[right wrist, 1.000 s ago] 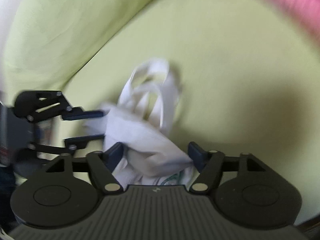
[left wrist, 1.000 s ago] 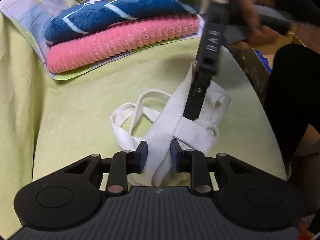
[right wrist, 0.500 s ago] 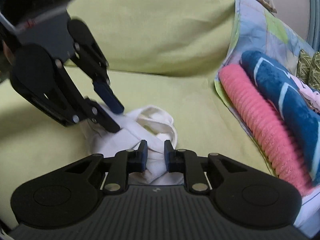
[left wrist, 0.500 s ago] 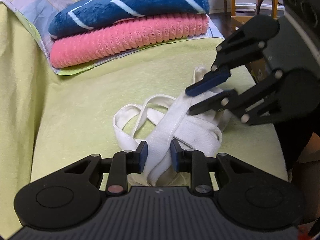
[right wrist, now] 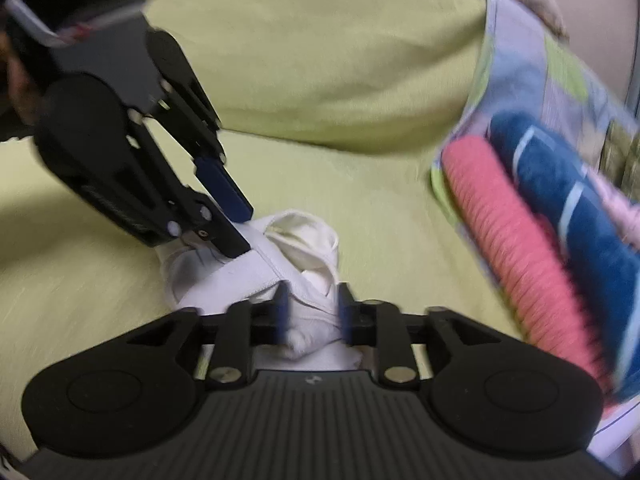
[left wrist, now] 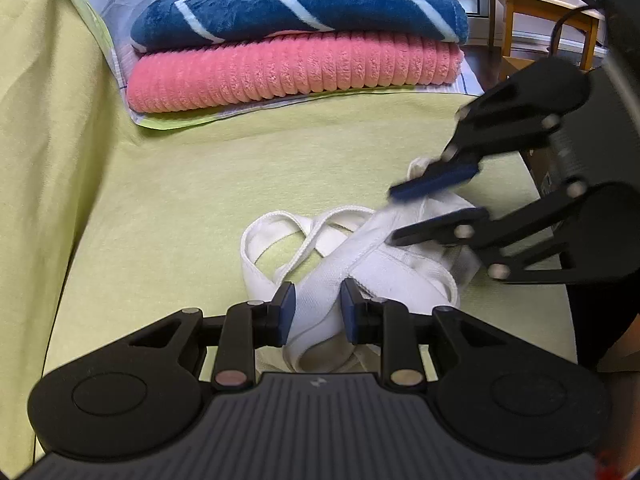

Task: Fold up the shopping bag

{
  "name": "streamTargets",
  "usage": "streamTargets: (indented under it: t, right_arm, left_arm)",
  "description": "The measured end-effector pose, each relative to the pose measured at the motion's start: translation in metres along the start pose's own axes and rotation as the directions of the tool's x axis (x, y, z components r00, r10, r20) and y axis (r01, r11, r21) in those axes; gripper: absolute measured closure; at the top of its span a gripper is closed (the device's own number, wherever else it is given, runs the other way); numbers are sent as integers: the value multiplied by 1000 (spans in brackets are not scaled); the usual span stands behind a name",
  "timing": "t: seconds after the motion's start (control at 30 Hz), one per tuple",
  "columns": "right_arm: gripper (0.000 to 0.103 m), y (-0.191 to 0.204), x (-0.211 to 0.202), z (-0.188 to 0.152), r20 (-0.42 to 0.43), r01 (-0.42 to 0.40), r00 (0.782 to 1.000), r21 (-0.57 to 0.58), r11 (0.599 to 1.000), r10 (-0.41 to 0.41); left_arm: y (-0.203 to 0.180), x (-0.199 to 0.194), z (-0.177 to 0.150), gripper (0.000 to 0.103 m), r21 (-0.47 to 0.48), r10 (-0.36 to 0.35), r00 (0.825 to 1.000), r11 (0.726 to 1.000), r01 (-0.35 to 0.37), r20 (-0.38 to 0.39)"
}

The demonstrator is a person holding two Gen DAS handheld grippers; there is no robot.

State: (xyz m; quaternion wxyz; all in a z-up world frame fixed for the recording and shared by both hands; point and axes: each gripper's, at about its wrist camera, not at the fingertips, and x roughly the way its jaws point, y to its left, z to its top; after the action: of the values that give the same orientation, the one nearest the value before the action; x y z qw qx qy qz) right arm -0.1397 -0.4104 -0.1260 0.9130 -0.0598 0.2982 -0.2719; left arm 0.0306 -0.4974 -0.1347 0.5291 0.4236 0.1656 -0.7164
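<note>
A crumpled white cloth shopping bag (left wrist: 400,276) lies on a yellow-green sofa cover (left wrist: 200,184), its straps looped out to the left. My left gripper (left wrist: 316,308) is shut on a wide band of the bag at its near edge. My right gripper (left wrist: 394,216) comes in from the right, its blue pads pinching the bag's far right side. In the right wrist view the right gripper (right wrist: 313,312) holds a bunched fold of the bag (right wrist: 304,232), and the left gripper (right wrist: 244,234) bites the fabric from the upper left. This view is blurred by motion.
A pink ribbed blanket (left wrist: 296,72) and a blue patterned blanket (left wrist: 300,8) are stacked on a patchwork pillow at the back of the seat. A wooden stool (left wrist: 536,0) stands beyond the sofa at the right. The sofa back rises at the left.
The right gripper swung down from above the bag to its right side and closed on the fabric. The left gripper kept its hold on the band and barely moved.
</note>
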Motion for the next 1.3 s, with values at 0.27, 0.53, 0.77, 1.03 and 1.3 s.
streamTargets:
  t: [0.27,0.53,0.77,1.03,1.3]
  right_arm:
    - [34,38,-20,-21,33,-16,999,-360,933,30]
    - [36,78,15,-41,90,101,995,-688,718,-54]
    - [51,72,26,-38,67,39,998,-654,756,7]
    - [51,64,30,-29,11,-38,998,-636,771,59]
    - [51,35,36,-7,-83,-187,982,-513,838,169]
  left_arm:
    - [3,1,1,73,-5,-5,1000,1000,5,2]
    - [8,3,3,73,-9,-33,999,999,33,-4]
    - [13,4,1,73,-22,-49,999,999,50,4]
    - [12,5,3,73,-26,-37,999,999,37,5]
    - [14,3,2,74,-44,-24,999,999,25,31]
